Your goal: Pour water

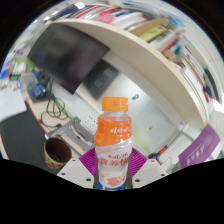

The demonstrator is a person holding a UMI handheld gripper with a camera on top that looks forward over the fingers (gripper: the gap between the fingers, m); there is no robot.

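Gripper fingers pinch an upright orange-capped bottle; just beside it stands a brown cup, monitor beyond

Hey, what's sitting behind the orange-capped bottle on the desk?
Behind the bottle, held between the fingers, lie the pale desk, a dark monitor and a brown cup off to one side. The bottle's body covers whatever stands directly behind it.

The handheld two-finger gripper shows only its finger ends, pale grey-white plastic with stepped edges. On the inner faces of the jaws sit small magenta pads.
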